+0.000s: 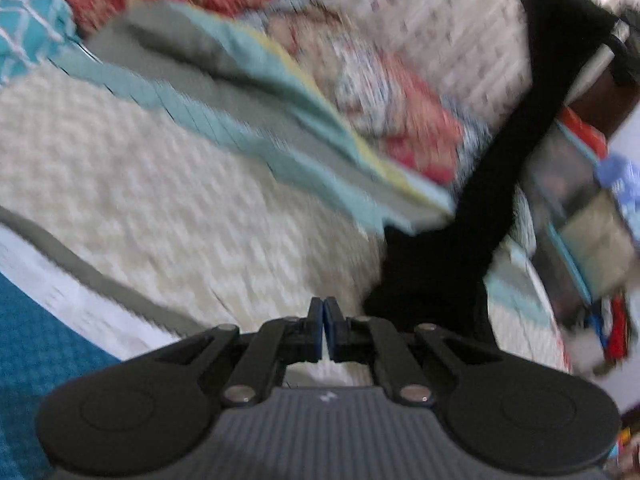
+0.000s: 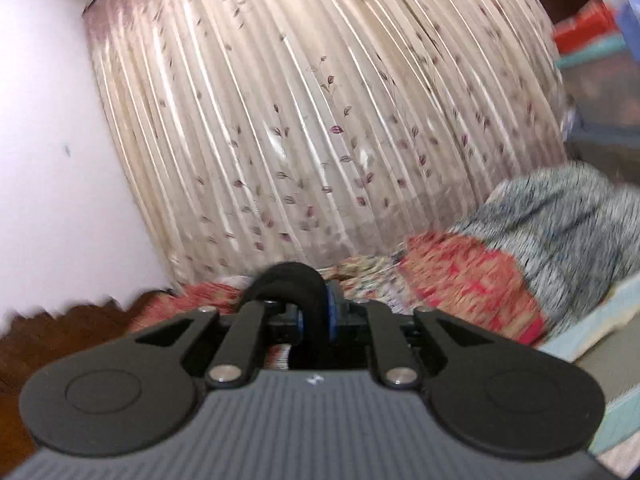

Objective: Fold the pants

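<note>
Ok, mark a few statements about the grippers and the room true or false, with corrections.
1. The left gripper is shut with nothing between its jaws. True.
2. The right gripper is empty. False: a fold of the black pants sits between its jaws.
3. The right wrist view faces a pleated curtain with a leaf print. True.
4. The bedcover ahead of the left gripper is plain red. False: it is cream and textured.
</note>
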`<state>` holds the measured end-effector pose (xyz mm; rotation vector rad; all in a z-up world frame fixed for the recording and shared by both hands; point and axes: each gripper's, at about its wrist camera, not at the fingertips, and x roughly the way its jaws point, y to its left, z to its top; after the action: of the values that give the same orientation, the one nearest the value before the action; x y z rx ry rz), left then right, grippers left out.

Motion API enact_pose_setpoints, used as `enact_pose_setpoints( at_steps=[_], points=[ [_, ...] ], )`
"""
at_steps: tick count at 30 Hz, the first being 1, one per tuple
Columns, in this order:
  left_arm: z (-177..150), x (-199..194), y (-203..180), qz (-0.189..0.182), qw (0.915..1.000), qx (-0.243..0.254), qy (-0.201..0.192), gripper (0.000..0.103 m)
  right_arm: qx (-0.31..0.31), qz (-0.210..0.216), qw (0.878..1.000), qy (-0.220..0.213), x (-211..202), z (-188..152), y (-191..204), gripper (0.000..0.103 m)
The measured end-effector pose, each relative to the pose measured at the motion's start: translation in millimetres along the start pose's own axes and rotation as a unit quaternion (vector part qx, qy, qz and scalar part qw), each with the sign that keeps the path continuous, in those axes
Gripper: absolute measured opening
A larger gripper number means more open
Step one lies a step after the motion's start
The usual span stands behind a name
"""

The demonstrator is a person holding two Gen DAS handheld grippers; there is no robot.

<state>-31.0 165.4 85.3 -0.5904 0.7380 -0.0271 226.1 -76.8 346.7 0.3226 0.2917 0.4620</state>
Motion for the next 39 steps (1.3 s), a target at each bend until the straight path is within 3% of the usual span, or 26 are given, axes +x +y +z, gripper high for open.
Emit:
enact_pose_setpoints(
  at_steps=[1,2,5,7,9,11,14,15,17,19,20,22,27,33,39],
  points=[
    [-3.5,10.1,-4.3,-0.005,0.9999,0.004,0.014,0.002,-0.018,-0.015,0.999,0.030,13.2,-11.5,-4.6,0.068],
    [-8.1,19.5,-9.2,-0.010,0.9995,0.009,0.030,0.003,-0.032,-0.036,0.997,0.061,23.1,-28.0,-13.1,0.084],
    [-15.7,45.8,-21.3,-0.014,0.9980,0.013,0.061,0.003,-0.066,-0.062,0.983,0.161,40.9,-89.0,-51.6,0.081],
    [-18.2,65.4,-26.5,-0.013,0.9967,0.011,0.080,0.005,-0.076,-0.085,0.974,0.197,36.5,-128.6,-83.5,0.080],
    [-19.9,83.1,-30.6,-0.008,0.9955,0.003,0.094,0.029,-0.076,-0.114,0.962,0.234,32.7,-164.2,-123.5,0.077],
    [-20.1,101.0,-35.2,0.002,0.9943,-0.002,0.107,0.041,-0.077,-0.143,0.949,0.269,31.3,-194.1,-151.4,0.077],
    [-18.3,125.5,-45.1,-0.005,0.9919,-0.012,0.126,0.046,-0.064,-0.180,0.932,0.308,17.7,-235.1,-188.8,0.078],
    [-17.1,132.9,-49.4,-0.005,0.9914,-0.018,0.129,0.049,-0.039,-0.172,0.932,0.317,12.4,-242.4,-199.3,0.077],
    [-15.2,147.2,-58.2,-0.004,0.9908,-0.022,0.134,0.045,0.004,-0.168,0.927,0.336,0.8,-245.4,-211.0,0.014],
    [-14.3,160.2,-65.8,-0.020,0.9893,-0.029,0.142,0.017,0.038,-0.161,0.941,0.295,-19.1,-225.2,-213.9,0.009],
    [-14.0,165.1,-67.3,-0.026,0.9881,-0.034,0.148,0.008,0.055,-0.151,0.950,0.269,-29.0,-208.9,-214.9,0.009],
    [-11.6,164.8,-68.9,-0.016,0.9886,-0.048,0.141,0.007,0.087,-0.126,0.964,0.215,-53.2,-171.3,-207.6,0.009],
    [9.0,115.5,-58.7,-0.060,0.9916,-0.089,0.072,0.006,0.091,-0.091,0.987,0.100,-107.5,-97.2,-166.6,0.009],
    [39.5,48.8,-42.5,-0.075,0.9924,-0.098,-0.007,0.006,0.135,-0.014,0.991,0.006,-143.2,-50.0,-125.1,0.009],
    [80.5,-6.8,-9.7,-0.078,0.9870,-0.119,-0.074,0.006,0.134,0.072,0.987,-0.049,-175.0,-11.5,-64.5,0.009]
  ],
)
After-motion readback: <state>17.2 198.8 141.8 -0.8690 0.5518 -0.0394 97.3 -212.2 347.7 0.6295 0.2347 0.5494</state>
